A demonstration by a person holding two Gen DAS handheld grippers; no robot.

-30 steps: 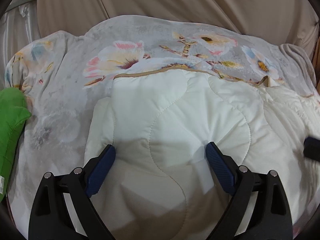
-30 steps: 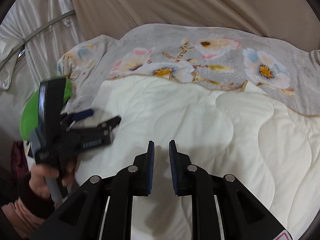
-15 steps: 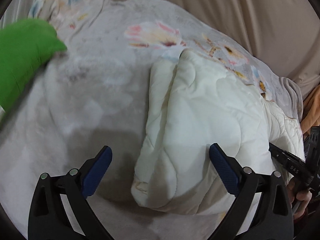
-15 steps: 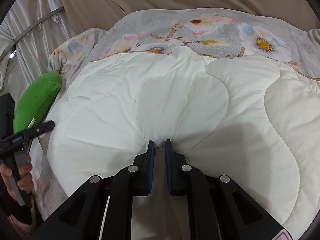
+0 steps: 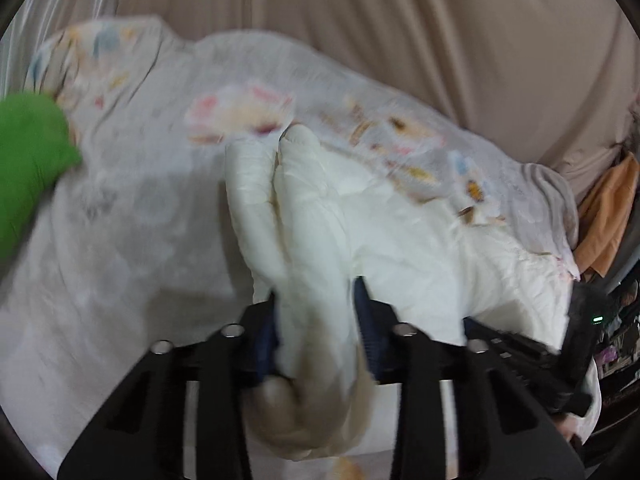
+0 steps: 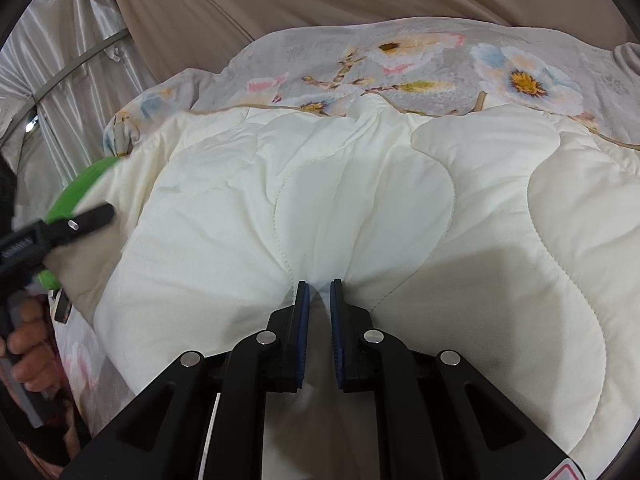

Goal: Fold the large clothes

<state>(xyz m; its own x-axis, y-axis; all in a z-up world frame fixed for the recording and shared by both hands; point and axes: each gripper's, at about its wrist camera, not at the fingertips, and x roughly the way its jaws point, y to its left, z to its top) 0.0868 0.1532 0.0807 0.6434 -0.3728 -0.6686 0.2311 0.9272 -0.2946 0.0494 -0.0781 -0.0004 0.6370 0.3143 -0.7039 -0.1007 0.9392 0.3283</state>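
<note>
Underneath — floral bedspread [image 6: 560, 56], beige curtain [image 5: 400, 20] behind

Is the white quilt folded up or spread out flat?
Folded: the white quilt is doubled over, two padded layers stacked at its edge, pinched by the left gripper.

Your left gripper [image 5: 316, 332] angles downward, and its jaws have just closed, pinching a bunched fold of quilt [image 5: 320, 240]. Your right gripper [image 6: 319, 304] also tilts down, its narrow jaws clamping the quilt. Your hand [image 6: 28, 344] grips the left handle.
</note>
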